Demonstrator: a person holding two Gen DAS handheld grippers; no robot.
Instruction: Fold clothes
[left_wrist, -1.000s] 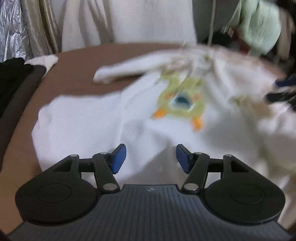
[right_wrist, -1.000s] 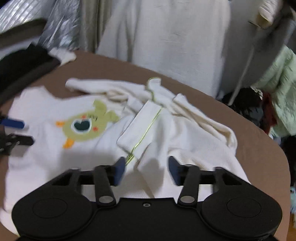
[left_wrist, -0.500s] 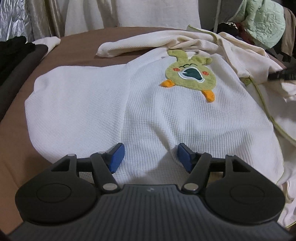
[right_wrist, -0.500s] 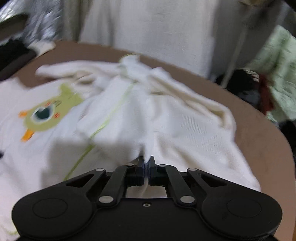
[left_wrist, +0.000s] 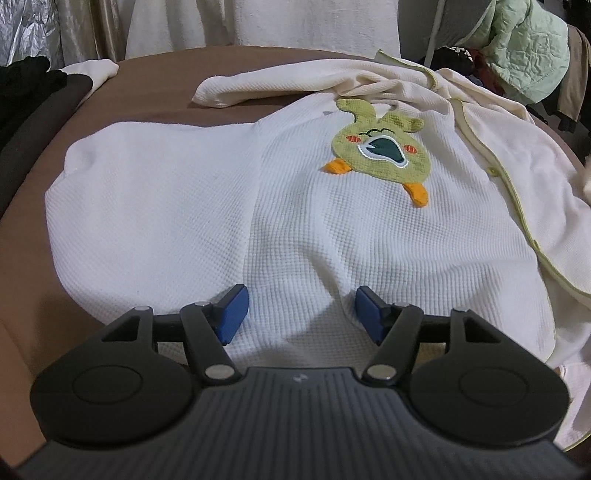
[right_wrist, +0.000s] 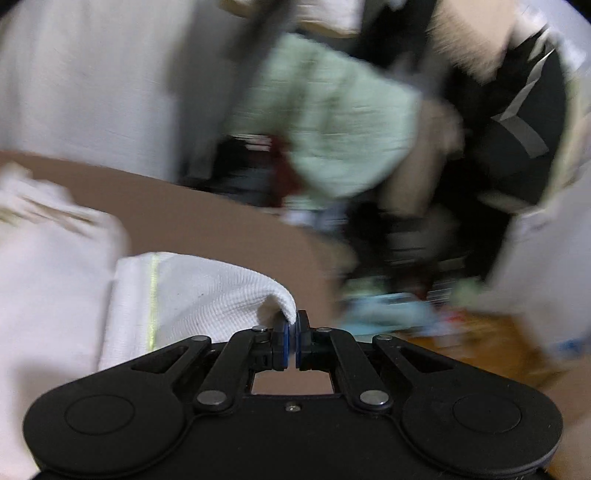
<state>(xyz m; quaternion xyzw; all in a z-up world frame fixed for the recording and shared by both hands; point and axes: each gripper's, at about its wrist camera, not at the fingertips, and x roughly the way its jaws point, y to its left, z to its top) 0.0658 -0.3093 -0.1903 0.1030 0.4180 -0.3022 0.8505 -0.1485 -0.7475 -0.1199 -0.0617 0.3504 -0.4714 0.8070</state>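
A white waffle-knit garment (left_wrist: 207, 192) with a green monster patch (left_wrist: 380, 153) lies spread on the brown table (left_wrist: 155, 79). Its green-trimmed front edge (left_wrist: 517, 206) runs down the right side. My left gripper (left_wrist: 297, 310) is open and empty, low over the garment's near hem. My right gripper (right_wrist: 293, 336) is shut on a corner of the white garment (right_wrist: 207, 291) and holds it lifted, pulled toward the table's right side. The right wrist view is blurred by motion.
A black item (left_wrist: 26, 96) lies at the table's left edge. White curtains (left_wrist: 258, 22) hang behind. A pale green quilted jacket (left_wrist: 528, 48) and other clothes (right_wrist: 509, 110) hang at the right, beyond the table edge (right_wrist: 229, 206).
My right gripper closed on the garment's front flap and has swung right with it, opening the garment out. My left gripper stayed open over the hem.
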